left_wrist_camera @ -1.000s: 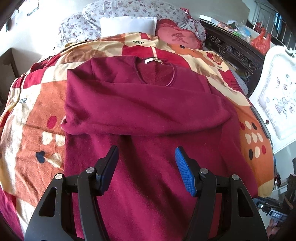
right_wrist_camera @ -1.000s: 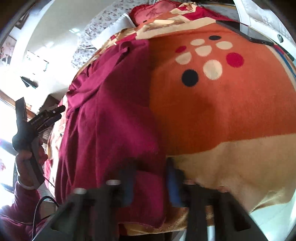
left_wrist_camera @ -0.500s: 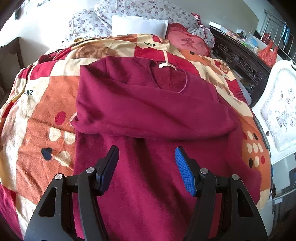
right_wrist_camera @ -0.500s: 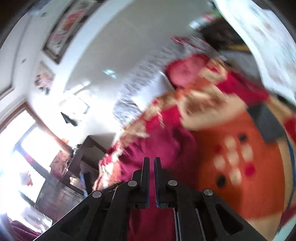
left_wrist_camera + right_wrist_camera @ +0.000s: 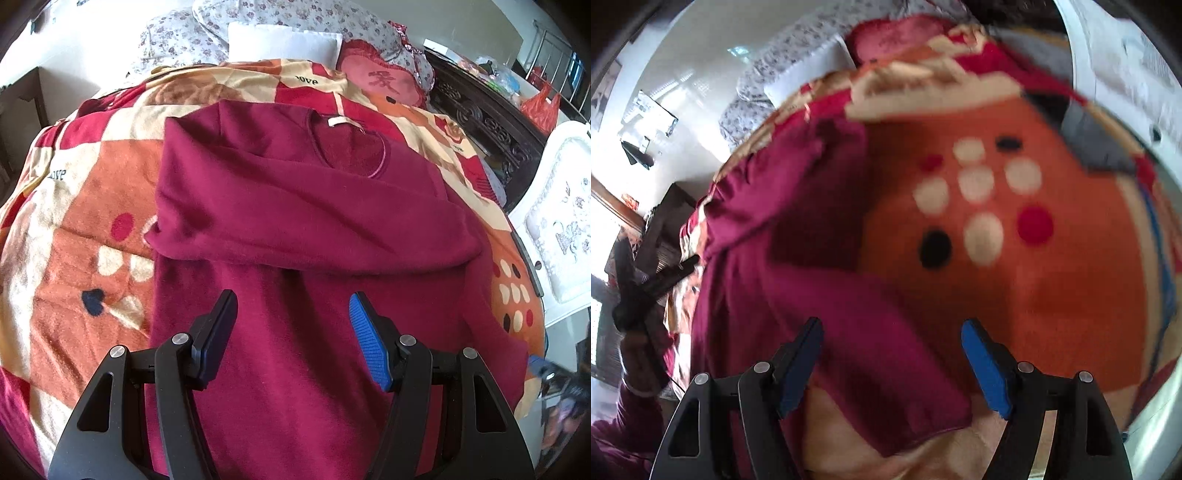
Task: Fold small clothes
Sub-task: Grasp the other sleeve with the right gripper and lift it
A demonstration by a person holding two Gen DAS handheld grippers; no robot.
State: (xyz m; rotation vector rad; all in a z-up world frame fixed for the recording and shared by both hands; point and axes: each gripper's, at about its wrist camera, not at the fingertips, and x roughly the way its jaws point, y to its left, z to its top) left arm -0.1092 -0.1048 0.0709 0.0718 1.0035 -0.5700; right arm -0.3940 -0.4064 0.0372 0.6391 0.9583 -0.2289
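In the left wrist view, a maroon sweater [image 5: 295, 229] is seen spread on a bed covered by an orange, red and cream blanket [image 5: 74, 221], its collar toward the head of the bed, where a white pillow [image 5: 282, 40] and a red cushion [image 5: 384, 79] lie. One sleeve is folded straight across the chest, from the right side of the sweater to the left. The left tongs [image 5: 291, 321] are held above the lower body of the sweater, jaws moderately wide, with nothing gripped between them. A white padded panel [image 5: 561, 229] is seen off the right edge of the bed. In the right wrist view, which is blurred, the right tongs [image 5: 892, 354] are shown with jaws wide apart, having just been opening; a corner of the sweater [image 5: 868, 332] lies under and between them on the blanket [image 5: 1052, 295], near the bed's edge, but is not pinched. At the left edge of this view the left tongs [image 5: 665, 273] are seen, held by a hand [image 5: 635, 354] in a maroon sleeve.
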